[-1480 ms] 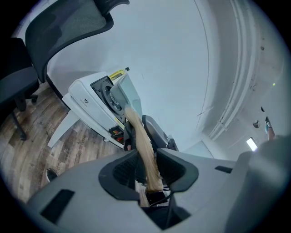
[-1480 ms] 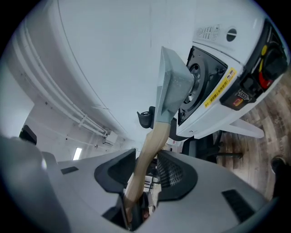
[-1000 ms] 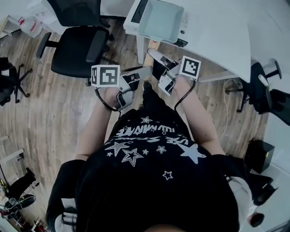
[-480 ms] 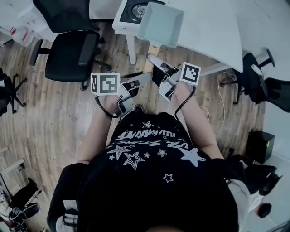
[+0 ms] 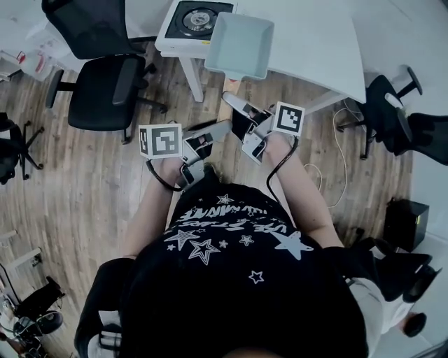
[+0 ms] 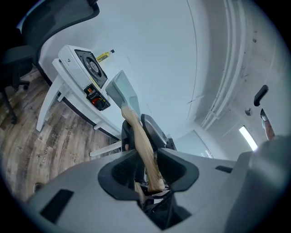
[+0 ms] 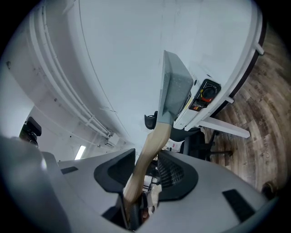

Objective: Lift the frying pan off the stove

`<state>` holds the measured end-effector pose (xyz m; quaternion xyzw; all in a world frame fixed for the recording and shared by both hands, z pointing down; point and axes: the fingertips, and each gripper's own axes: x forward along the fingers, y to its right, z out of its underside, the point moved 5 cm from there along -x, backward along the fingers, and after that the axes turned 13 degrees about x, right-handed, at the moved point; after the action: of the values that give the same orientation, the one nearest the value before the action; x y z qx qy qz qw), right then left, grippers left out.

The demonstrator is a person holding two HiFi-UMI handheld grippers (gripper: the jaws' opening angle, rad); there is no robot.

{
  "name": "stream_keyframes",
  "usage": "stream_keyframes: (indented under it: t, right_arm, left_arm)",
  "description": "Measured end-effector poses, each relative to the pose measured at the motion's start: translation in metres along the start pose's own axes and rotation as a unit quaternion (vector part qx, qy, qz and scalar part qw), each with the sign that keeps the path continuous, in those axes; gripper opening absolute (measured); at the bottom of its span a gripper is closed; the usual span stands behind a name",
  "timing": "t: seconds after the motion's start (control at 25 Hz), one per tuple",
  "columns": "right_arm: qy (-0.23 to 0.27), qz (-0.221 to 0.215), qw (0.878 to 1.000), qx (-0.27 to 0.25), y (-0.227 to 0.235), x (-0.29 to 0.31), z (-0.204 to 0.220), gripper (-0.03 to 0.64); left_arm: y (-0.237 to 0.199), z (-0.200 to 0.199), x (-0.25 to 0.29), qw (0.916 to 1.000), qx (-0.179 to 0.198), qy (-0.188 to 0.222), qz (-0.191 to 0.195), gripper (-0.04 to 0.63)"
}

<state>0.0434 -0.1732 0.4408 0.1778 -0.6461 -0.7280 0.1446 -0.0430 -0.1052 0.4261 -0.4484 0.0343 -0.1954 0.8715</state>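
Our left claw (image 6: pixel 146 166) is clamped on the wooden handle (image 6: pixel 138 132), with the pads pressing it from both sides. Our right claw (image 7: pixel 144 170) grips the same handle just beside it, so the jaws of both stand part-way closed around the wood and neither is empty. The handle runs straight out from between the two claws to the pale, square-sided pan (image 5: pixel 240 45), which hangs at its far end, ahead of both claws and a little above them.

What has changed in the past second is the pan's place over the stove (image 5: pixel 194 19). A second ago the pan covered the cooking surface. Half a second ago part of the burner (image 5: pixel 197 19) showed past the pan's rim. Now the whole round burner lies bare, and in the head view the pan sits to the stove's right and nearer to us, overlapping only its near corner.

We judge the lift itself done: the pan is carried by the handle alone and rests on nothing we can see. We cannot tell how high it clears the white tabletop (image 5: pixel 315 42). The wooden floor (image 5: pixel 91 182) lies below our arms.
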Motion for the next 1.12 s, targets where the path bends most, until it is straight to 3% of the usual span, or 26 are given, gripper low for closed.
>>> stream_keyframes:
  t: [0.64,1.12]
  right_arm:
    - [0.004,0.004,1.000,-0.005,-0.011,-0.133,0.023,0.156]
    - [-0.019,0.013,1.000,0.004,-0.011,-0.152,0.031,0.156]
  left_arm:
    - [0.076,0.087,0.071,1.0000,0.004,-0.008,-0.001,0.141]
    - [0.089,0.106,0.079,0.9999,-0.012,0.005,-0.009,0.141]
